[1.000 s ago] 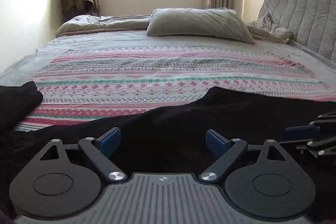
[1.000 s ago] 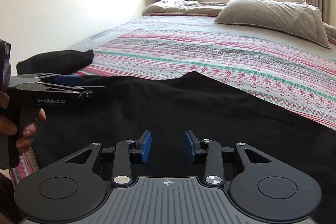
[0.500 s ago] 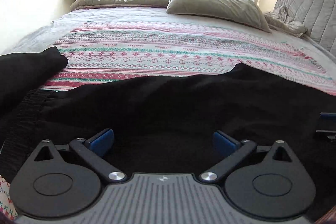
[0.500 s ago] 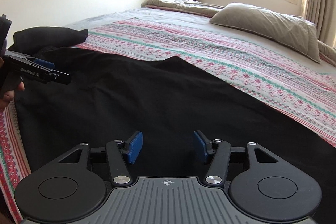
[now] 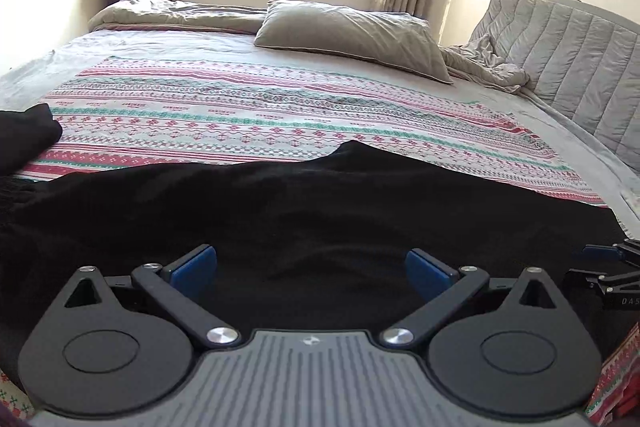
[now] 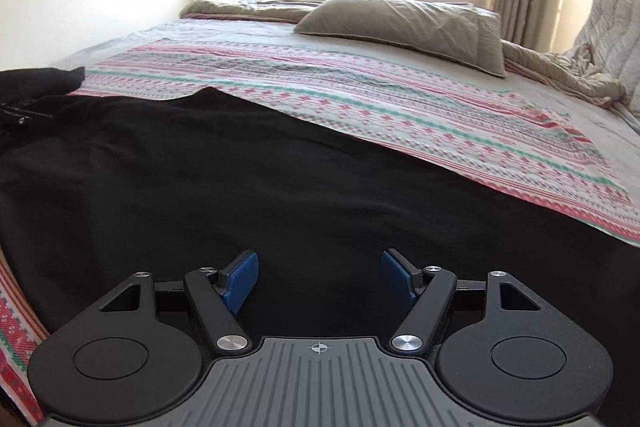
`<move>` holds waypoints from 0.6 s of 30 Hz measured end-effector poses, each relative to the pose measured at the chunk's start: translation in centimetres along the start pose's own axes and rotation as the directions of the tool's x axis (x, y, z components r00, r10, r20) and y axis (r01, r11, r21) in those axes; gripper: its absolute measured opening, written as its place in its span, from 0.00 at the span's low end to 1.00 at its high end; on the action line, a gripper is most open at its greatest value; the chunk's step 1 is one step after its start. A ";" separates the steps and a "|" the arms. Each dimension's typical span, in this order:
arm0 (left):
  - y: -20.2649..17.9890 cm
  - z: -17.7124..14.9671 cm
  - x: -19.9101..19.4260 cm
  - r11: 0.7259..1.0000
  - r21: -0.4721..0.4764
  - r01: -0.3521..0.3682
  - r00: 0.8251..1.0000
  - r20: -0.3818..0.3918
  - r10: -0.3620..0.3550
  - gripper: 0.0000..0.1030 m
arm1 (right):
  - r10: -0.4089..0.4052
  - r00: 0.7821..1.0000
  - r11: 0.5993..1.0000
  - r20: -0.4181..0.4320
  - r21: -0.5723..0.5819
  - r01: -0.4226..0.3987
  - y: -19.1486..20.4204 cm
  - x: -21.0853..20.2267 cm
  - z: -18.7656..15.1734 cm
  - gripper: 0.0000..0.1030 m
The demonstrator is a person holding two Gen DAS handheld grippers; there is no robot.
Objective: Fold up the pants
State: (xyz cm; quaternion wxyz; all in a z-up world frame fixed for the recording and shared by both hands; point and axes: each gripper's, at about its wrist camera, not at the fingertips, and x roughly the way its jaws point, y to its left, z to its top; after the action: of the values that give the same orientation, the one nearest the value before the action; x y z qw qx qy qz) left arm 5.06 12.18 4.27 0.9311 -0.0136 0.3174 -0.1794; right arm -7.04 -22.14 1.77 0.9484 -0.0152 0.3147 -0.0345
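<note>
Black soft-fabric pants (image 6: 248, 195) lie flat across the patterned striped bedspread (image 6: 400, 107); the left gripper (image 5: 310, 269) stands wide and empty, the right gripper (image 6: 318, 277) is opening, nothing pinched. With dark cloth hiding its edges, fingers (image 6: 240, 279) may snag one layer; the folded black garment (image 5: 24, 135) at ten o'clock could get dragged.

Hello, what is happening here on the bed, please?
A person holds two grippers over black pants that lie spread flat on a patterned blanket on the bed. The left gripper is open with nothing gripped. The right gripper is opening its jaws, and no cloth is pinched between them. A second dark garment lies at the left. No fold is being made at this moment.
</note>
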 end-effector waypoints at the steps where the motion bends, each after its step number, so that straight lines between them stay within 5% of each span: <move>1: -0.5 0.0 0.2 1.000 0.003 0.006 1.000 -0.001 -0.006 1.00 | -0.016 1.000 1.000 0.000 0.024 0.016 -1.0 -0.3 -0.3 0.70; 9: -3.0 -0.2 1.7 0.999 -0.007 0.048 0.998 -0.029 -0.049 1.00 | -0.209 0.978 0.960 -0.015 0.185 0.208 -9.0 -2.8 -3.0 0.78; 14: -4.2 -0.2 2.8 0.995 -0.042 0.095 0.994 -0.046 -0.097 1.00 | -0.354 0.934 0.891 -0.051 0.286 0.353 -13.9 -4.3 -4.5 0.82; 18: -5.1 -0.5 3.2 0.994 -0.028 0.110 0.992 -0.056 -0.112 1.00 | -0.464 0.879 0.801 -0.114 0.370 0.471 -18.1 -5.9 -6.6 0.82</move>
State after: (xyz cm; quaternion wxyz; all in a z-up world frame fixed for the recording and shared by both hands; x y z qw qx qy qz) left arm 5.49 6.35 2.72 0.9099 -0.0378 0.3450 -0.2272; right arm -16.67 -39.81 0.91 0.8916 0.0956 0.2967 -0.3284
